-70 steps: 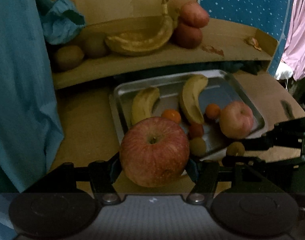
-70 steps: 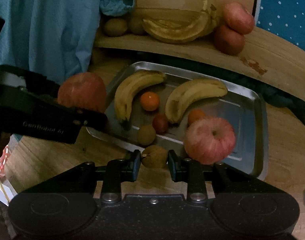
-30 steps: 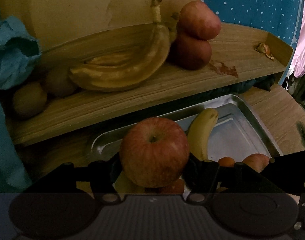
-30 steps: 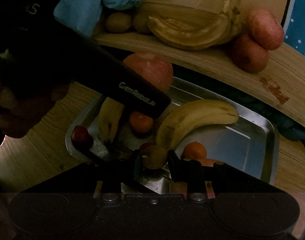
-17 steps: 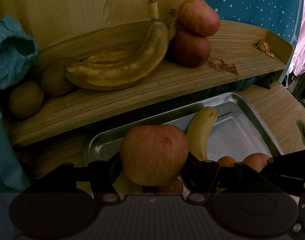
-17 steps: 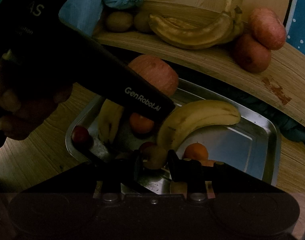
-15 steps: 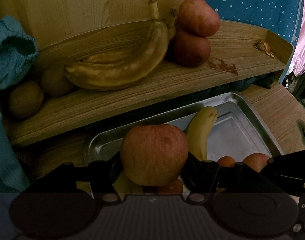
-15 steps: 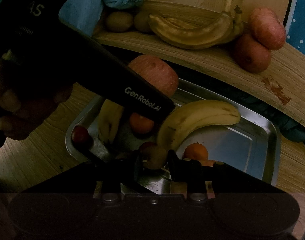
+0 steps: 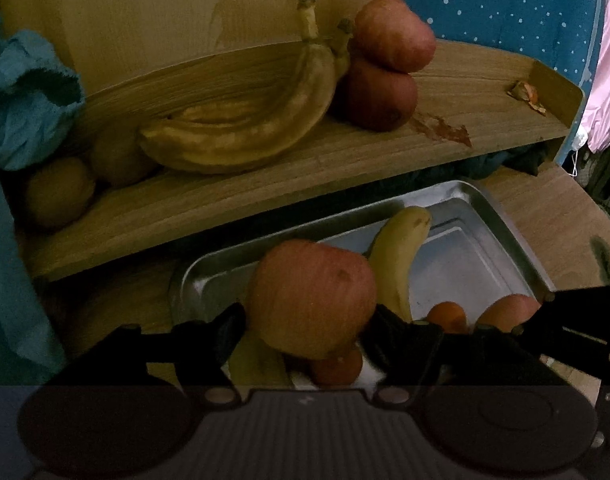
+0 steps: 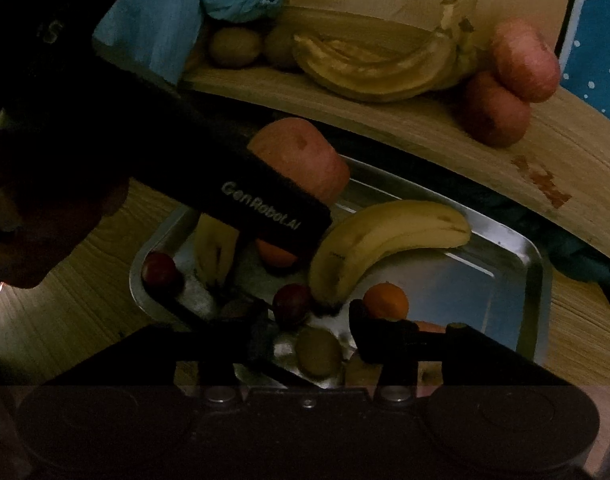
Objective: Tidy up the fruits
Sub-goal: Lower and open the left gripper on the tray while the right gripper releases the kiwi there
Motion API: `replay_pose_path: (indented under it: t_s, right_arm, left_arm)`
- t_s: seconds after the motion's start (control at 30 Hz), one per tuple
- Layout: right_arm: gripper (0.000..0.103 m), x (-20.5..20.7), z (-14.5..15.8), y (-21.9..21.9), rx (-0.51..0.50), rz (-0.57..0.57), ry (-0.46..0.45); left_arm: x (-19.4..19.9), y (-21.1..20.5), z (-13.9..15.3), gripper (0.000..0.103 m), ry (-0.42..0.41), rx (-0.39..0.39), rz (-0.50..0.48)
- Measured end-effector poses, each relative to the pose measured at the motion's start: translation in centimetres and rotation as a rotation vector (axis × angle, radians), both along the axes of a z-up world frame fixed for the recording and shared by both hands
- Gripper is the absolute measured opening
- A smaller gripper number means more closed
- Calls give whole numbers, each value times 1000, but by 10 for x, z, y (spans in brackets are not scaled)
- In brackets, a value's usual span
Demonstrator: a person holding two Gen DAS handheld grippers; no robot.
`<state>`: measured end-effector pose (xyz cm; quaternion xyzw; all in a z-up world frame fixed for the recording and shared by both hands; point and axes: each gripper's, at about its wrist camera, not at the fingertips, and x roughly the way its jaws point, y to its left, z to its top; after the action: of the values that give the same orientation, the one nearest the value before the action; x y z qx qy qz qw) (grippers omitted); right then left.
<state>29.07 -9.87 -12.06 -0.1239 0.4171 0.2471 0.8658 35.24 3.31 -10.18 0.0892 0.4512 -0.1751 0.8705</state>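
Note:
My left gripper is shut on a big red apple and holds it above the near-left part of the metal tray. In the right wrist view that apple shows past the left gripper's black body. My right gripper is open over the tray's near edge. A small brown kiwi lies between its fingers without touching them. The tray also holds a banana, two oranges and small red fruits.
A wooden shelf behind the tray carries old bananas, two stacked apples and kiwis. Blue cloth hangs at the left. Another apple sits in the tray. A hand holds the left gripper.
The right gripper's fingers have spread apart and the kiwi has dropped lower between them. The apple has turned slightly in the left gripper. Both grippers came forward over the tray.

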Motion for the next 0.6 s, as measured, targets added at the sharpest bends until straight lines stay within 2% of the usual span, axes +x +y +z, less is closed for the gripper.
replay_pose_path:
  t_s: [0.1, 0.33, 0.47, 0.6]
  right_arm:
    - [53, -4, 4, -1, -1, -6, -15]
    - [60, -19, 14, -4, 0, -28, -56]
    - [74, -29, 20, -6, -1, -60, -83]
    - [81, -39, 24, -10, 6, -118, -96]
  left_arm:
    - [-6, 0, 1, 75, 2, -4, -1]
    - [-16, 8, 15, 82, -48, -17, 31]
    - [-26, 18, 23, 88, -69, -26, 73]
    - [-39, 30, 29, 95, -86, -30, 122]
